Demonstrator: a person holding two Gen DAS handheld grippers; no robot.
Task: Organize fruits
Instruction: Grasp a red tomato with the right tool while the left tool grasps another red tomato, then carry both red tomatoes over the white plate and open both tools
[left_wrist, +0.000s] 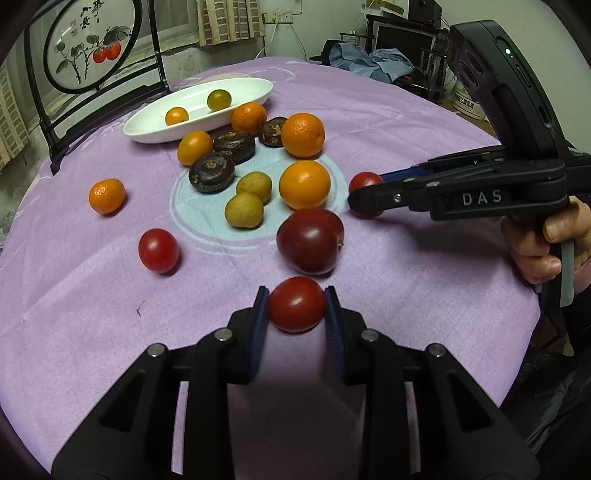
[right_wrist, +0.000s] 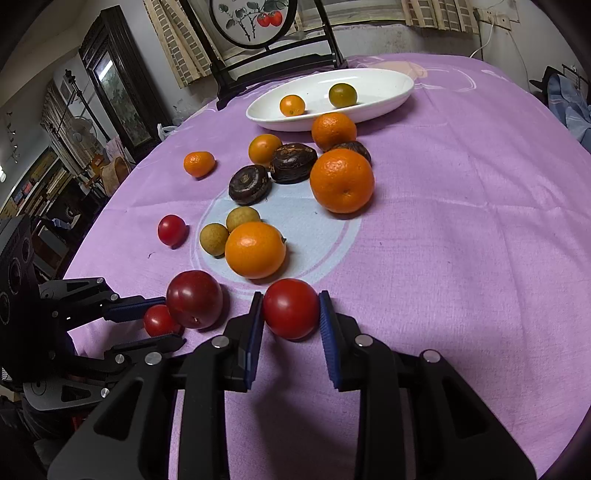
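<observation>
My left gripper (left_wrist: 296, 306), angled down, clamps a cherry tomato (left_wrist: 296, 304); my right gripper (right_wrist: 291, 309) clamps another (right_wrist: 291, 309). Beyond: one plum (left_wrist: 310, 240), three oranges, two kumquats in the white dish (left_wrist: 147, 129).

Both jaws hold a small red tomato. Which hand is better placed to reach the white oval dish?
Probably right: the right gripper holds its small red tomato nearer the white oval dish; the left gripper sits farther back, behind the dark red plum.
</observation>
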